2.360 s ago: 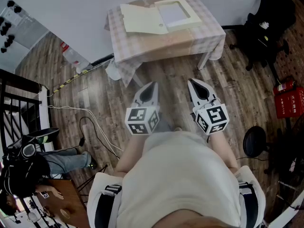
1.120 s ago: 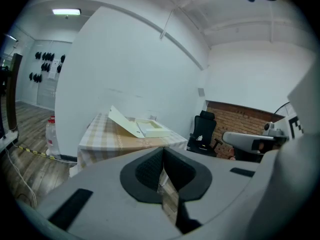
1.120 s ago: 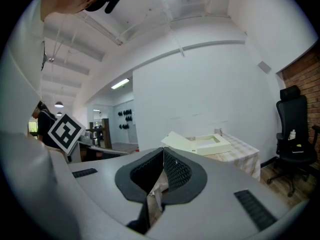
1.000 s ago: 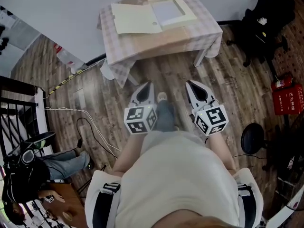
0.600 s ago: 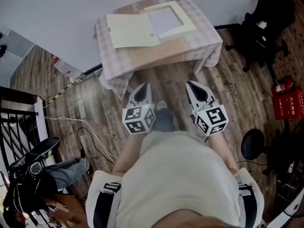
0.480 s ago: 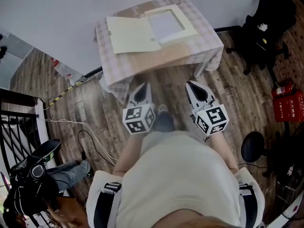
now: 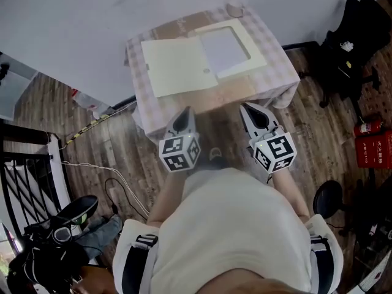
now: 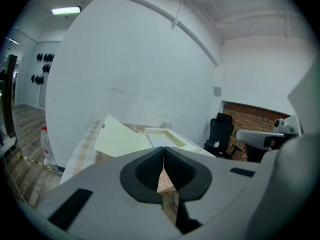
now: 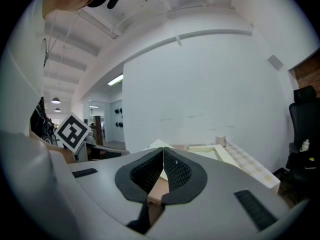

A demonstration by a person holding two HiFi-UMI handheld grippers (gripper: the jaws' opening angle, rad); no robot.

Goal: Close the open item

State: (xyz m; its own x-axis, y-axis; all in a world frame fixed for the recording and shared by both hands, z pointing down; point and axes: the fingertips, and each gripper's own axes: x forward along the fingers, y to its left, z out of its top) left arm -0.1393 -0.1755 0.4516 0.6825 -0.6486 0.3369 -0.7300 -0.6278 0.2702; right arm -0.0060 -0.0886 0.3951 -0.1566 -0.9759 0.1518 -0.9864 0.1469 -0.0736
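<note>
Box (image 7: 202, 57), cream and flat, lies open on the checked worktop (image 7: 245, 94) against the white wall, its lid (image 7: 177, 66) spread out to the left and its shallow tray (image 7: 229, 41) to the right. You hold your left gripper (image 7: 185, 112) and right gripper (image 7: 246, 108) side by side at the worktop's near edge, clear of the box, each with fingers closed together on nothing. A black chair (image 7: 355, 48) stands at far right

- One open flat box (image 7: 184, 66)
- One small cup (image 7: 234, 8)
- One cloth-covered surface (image 7: 269, 81)
- Two tools: left tool (image 7: 185, 111), right tool (image 7: 246, 107)
- One black office chair (image 7: 355, 35)
- One red fire extinguisher (image 7: 365, 127)
- One round black stool (image 7: 331, 195)
</note>
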